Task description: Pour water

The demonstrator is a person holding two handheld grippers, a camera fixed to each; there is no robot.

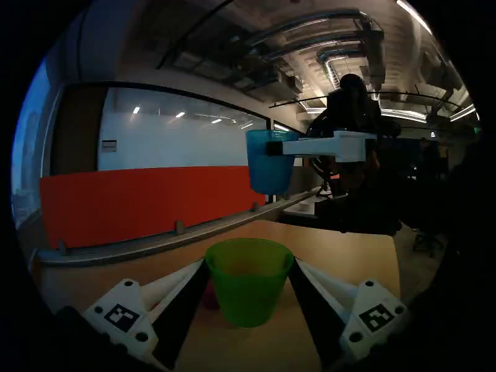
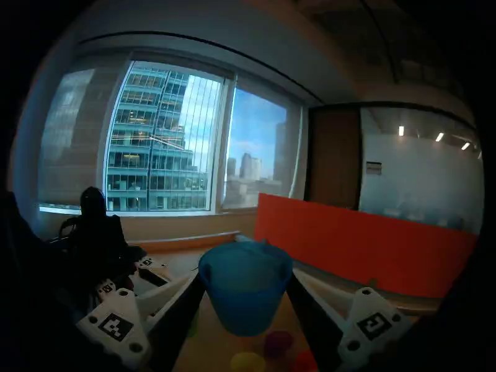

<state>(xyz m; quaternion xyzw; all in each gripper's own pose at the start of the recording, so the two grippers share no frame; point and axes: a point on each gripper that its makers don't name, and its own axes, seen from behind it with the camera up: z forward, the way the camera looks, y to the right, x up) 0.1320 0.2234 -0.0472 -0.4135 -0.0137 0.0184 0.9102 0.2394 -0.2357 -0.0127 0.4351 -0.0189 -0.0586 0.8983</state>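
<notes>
Orange panelling (image 1: 149, 201) is seen along the far side of the wooden table (image 1: 347, 254). Low over the table, the green cup (image 1: 248, 297) is pinched upright, mouth up, between the fingers of the left gripper (image 1: 248, 266), which is held level. Farther off and higher, the blue cup (image 1: 271, 170) is clamped upright by the right gripper (image 2: 246, 276), above small coloured pieces (image 2: 279, 341).

An orange partition (image 1: 149, 201) backs the wooden desk (image 1: 347, 248); far off, tall windows (image 2: 167, 146) show daylit towers — exposed ducts (image 1: 335, 59) overhead.
</notes>
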